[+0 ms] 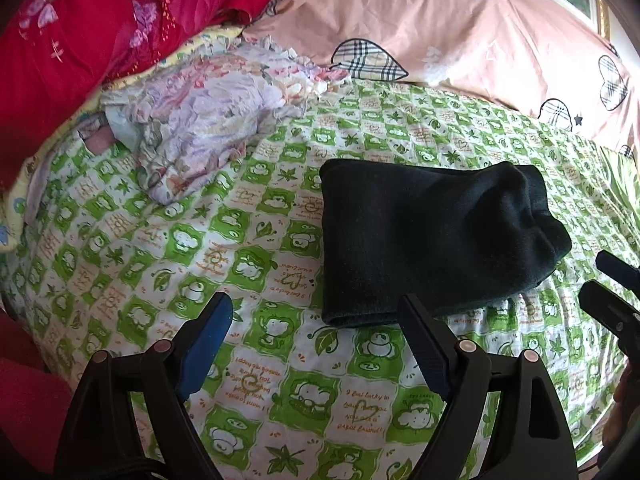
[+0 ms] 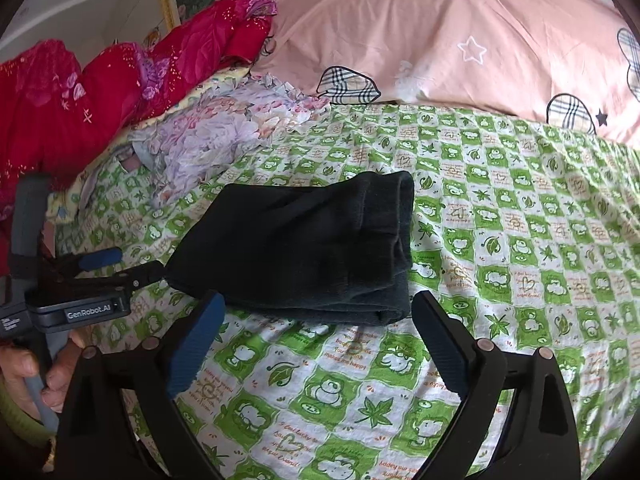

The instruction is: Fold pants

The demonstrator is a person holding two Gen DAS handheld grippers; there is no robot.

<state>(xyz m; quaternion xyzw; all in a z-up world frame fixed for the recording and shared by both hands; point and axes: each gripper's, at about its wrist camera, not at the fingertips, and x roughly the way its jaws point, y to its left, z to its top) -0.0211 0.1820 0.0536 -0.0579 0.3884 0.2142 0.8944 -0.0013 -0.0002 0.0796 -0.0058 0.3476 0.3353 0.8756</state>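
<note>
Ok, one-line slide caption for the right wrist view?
Dark pants lie folded on the green sheet; right tongs open and empty.

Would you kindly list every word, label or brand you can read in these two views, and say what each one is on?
"GenRobot.AI": white label on the body of the left gripper, in the right wrist view.
Orange handwriting printed on the green and white bedsheet: upside down and too blurred to quote with certainty.
Small white print on the grey part left of that label: too small to read.
Dark folded pants: no text visible.
</note>
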